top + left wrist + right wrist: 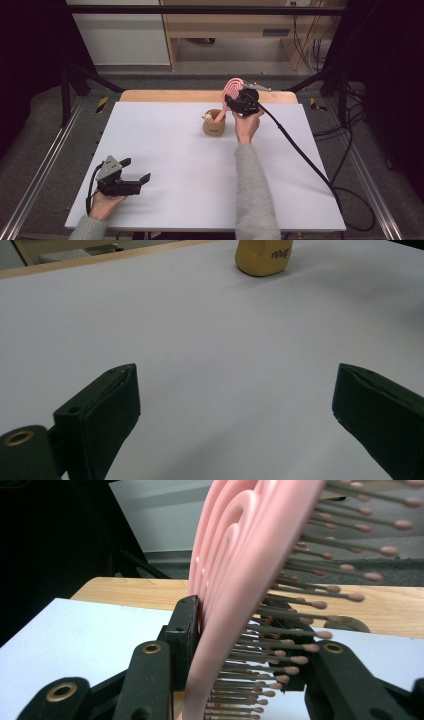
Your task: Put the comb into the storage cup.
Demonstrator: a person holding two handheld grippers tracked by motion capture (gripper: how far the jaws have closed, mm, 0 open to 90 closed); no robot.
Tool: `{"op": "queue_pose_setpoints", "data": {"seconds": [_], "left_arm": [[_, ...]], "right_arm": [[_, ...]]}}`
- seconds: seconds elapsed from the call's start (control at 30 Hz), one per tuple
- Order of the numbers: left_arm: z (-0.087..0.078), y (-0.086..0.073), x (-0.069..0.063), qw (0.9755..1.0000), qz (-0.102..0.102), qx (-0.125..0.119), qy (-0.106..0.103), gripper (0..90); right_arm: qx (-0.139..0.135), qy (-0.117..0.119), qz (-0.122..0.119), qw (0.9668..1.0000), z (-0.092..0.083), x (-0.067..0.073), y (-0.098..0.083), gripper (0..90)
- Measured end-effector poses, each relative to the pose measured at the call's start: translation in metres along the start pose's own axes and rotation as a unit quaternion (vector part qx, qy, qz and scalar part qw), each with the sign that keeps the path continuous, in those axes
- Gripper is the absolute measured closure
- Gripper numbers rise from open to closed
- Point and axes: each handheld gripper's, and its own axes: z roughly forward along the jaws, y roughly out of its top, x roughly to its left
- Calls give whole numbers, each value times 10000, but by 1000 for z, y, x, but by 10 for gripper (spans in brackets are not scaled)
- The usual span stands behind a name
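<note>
Between the jaws of the right gripper [234, 104], a pink hairbrush [250, 580] stands tilted, its handle down in the tan holder [213, 125] just below; light, stiff plastic, it is best taken by the flat head, since the bristles [300, 605] yield. Jaws pinch that head, one on the smooth back, one among the bristles. Near the table's front edge, well apart, the left gripper [137, 170] rests spread and empty.

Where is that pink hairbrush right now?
In the high view, the pink hairbrush stands at the table's far right-centre, handle down in the tan cup, its head clamped by the right claw.
</note>
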Motion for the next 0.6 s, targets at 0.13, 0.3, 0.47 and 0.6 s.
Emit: {"op": "queue_pose_setpoints", "data": {"seconds": [0.13,0.3,0.47,0.6], "left_arm": [[0,0,0,10000,0,-2,2,51],[0,0,0,10000,-10,-7,2,50],[0,0,0,10000,4,2,-4,51],[0,0,0,10000,7,11,-3,51]], "right_arm": [[-27,-15,-76,10000,-1,0,-1,596],[-16,-75,-225,9997,-1,-2,-1,572],[37,-185,-369,9991,-2,-6,-2,525],[114,-214,-404,9989,-2,-7,-4,474]]}}
